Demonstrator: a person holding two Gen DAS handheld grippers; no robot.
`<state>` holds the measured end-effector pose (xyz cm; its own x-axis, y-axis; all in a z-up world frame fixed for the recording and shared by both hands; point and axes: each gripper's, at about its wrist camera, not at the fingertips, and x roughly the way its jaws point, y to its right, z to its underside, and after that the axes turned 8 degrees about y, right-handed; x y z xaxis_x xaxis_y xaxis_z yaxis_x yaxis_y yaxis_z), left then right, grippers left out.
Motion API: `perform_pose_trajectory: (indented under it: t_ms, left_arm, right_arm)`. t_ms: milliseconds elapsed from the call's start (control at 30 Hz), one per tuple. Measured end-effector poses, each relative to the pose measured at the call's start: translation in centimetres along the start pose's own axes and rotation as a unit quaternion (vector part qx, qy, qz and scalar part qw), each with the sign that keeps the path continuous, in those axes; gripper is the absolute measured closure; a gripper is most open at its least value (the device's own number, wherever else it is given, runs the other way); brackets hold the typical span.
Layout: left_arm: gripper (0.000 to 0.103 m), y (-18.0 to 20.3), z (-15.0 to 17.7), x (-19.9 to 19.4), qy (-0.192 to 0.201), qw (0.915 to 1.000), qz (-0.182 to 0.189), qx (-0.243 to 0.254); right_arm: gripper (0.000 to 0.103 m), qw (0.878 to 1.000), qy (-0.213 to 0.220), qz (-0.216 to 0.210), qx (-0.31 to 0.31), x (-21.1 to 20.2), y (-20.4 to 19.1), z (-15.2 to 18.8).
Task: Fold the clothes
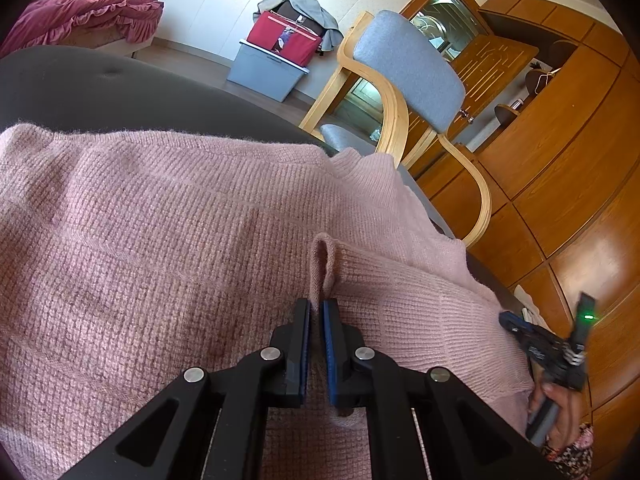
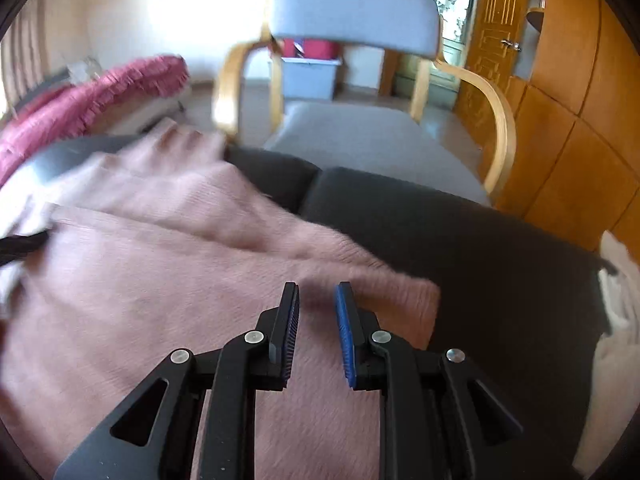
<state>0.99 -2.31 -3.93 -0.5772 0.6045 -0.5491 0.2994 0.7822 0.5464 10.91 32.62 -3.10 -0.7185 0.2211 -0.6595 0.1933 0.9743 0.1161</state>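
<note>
Left claw [image 1: 316, 310] pinches a raised fold of the pink sweater [image 1: 160, 240] between its pads, right claw [image 2: 317, 294] spread just above the sweater's edge, grabbing nothing.

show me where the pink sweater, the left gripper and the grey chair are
pink sweater [image 1: 160, 240], left wrist view, on the flat knit body.
left gripper [image 1: 316, 312], left wrist view, between the fingertips, pinching a knit fold.
grey chair [image 2: 356, 12], right wrist view, on the padded backrest.
</note>
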Motion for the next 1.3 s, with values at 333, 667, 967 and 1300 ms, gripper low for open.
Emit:
perform_pose_trajectory:
  t_ms: [333, 667, 967, 1300]
  left_arm:
    - [0.096, 0.0, -0.3, 0.4, -0.001, 1.0, 0.004, -0.006]
    - [0.096, -0.4, -0.4, 0.5, -0.003, 0.9997, 0.016, -0.02]
    - [0.096, -0.7, -0.5, 0.6, -0.005, 0.9992, 0.027, -0.029]
    - [0.096, -1.6, -0.5, 0.7, -0.005, 0.9984, 0.037, -0.043]
  right_arm:
    - [0.083, 0.997, 0.028, -0.002, 0.07, -1.5, 1.9, -0.9]
    - [0.083, 0.993, 0.014, -0.113, -0.007, 4.5, -7.6, -6.6]
    - [0.084, 0.993, 0.009, -0.085, 0.077, 6.5, -4.5, -6.1]
    - [0.083, 0.986, 0.023, -0.162, -0.028, 4.5, -12.8, -8.8]
